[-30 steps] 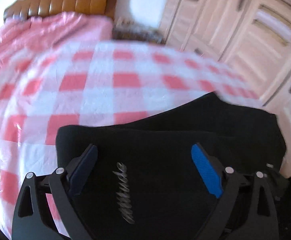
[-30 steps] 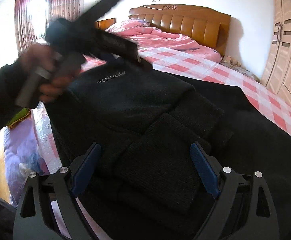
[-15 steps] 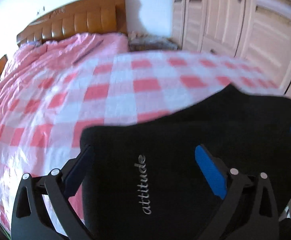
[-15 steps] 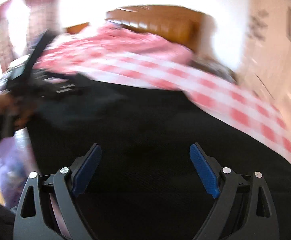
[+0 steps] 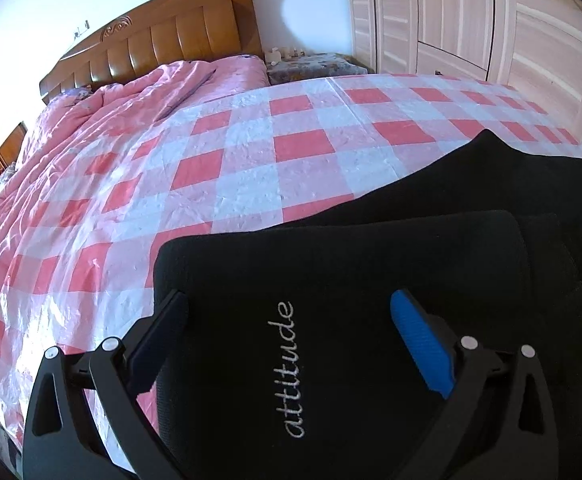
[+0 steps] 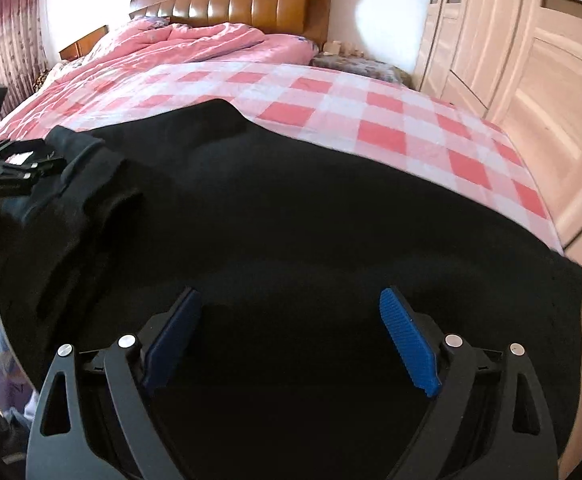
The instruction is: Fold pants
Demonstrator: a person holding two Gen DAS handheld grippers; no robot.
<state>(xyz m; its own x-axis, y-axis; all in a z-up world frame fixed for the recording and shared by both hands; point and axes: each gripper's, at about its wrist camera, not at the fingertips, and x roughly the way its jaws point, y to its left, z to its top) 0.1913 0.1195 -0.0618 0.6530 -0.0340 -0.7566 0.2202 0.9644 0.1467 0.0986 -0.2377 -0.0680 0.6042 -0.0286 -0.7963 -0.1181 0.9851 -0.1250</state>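
Black pants on the bed, both grippers spread wide above them

Nearest, the left gripper [image 5: 287, 320] hovers with fingers wide apart over the folded part of the pants [image 5: 371, 280] bearing "attitude" lettering [image 5: 287, 368]; the right gripper [image 6: 291, 320], equally wide, holds nothing. The pants lie on the bed's near edge, its checked sheet [image 5: 251, 160] and headboard [image 6: 243, 4] beyond.

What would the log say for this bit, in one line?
step: fold pants | black pants flat on checked bedspread | left gripper open over "attitude" panel | right gripper open over pants | nothing gripped
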